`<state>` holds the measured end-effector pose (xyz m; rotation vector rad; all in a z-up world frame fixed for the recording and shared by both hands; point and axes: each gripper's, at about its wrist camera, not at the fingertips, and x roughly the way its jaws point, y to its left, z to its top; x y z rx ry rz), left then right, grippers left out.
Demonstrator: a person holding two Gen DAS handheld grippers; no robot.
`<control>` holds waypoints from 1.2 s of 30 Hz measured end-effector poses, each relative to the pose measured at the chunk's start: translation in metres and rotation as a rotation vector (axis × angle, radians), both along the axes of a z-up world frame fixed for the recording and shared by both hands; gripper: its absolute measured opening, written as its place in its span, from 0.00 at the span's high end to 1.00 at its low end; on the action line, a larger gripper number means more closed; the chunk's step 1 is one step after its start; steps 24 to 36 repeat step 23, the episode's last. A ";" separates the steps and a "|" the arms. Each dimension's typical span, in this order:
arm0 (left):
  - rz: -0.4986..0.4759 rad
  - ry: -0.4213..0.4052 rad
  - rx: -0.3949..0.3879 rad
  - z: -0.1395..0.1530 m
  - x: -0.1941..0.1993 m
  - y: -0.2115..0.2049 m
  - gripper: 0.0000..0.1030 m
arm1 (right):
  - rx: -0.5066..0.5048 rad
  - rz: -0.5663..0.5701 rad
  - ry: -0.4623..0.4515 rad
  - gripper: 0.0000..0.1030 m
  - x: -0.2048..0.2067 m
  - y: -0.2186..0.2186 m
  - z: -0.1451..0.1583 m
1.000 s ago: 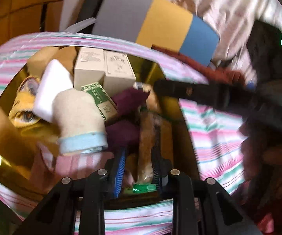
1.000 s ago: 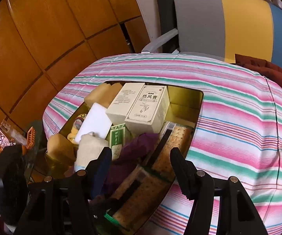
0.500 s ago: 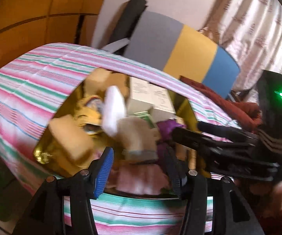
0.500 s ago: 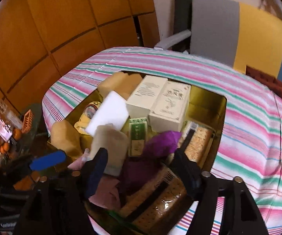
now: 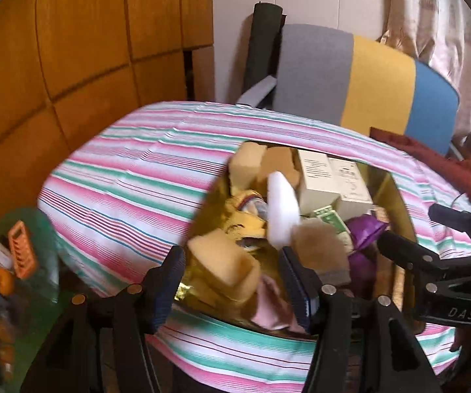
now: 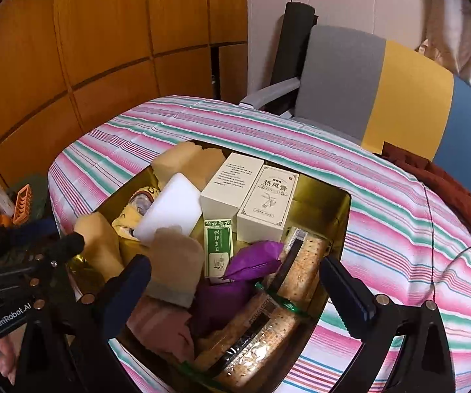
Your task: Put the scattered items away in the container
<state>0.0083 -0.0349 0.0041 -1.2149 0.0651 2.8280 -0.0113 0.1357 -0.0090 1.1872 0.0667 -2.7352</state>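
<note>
A gold container (image 6: pixel 337 203) (image 5: pixel 399 196) sits on the striped tablecloth, packed with two cream boxes (image 6: pixel 252 193), a white sponge (image 6: pixel 170 209), tan sponges (image 6: pixel 183 160), a green box (image 6: pixel 217 249), a purple pouch (image 6: pixel 252 260), cracker packs (image 6: pixel 268 324), a beige sock (image 6: pixel 176 268) and pink cloth (image 6: pixel 160 324). My left gripper (image 5: pixel 232 288) is open and empty over the container's near left corner. My right gripper (image 6: pixel 235 291) is open and empty above the container's near side. Each gripper shows in the other's view.
The table carries a pink, green and white striped cloth (image 6: pixel 399 216). A grey, yellow and blue chair (image 6: pixel 383 91) stands behind it with a dark red cloth (image 6: pixel 448 180) on it. Wood panelling (image 6: pixel 71 49) is on the left. Small clutter and an orange rack (image 5: pixel 22 249) lie low left.
My left gripper has opened, released the cracker pack into the container and pulled back to the left. My right gripper has drawn back a little and stays open.
</note>
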 end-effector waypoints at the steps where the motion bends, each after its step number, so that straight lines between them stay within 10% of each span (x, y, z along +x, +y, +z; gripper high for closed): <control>1: 0.004 0.005 -0.013 0.001 0.000 0.001 0.42 | -0.006 -0.007 -0.003 0.00 0.000 0.001 -0.001; 36: -0.006 -0.053 -0.031 -0.002 0.007 0.032 0.45 | -0.026 -0.057 0.001 0.00 0.000 0.013 -0.001</control>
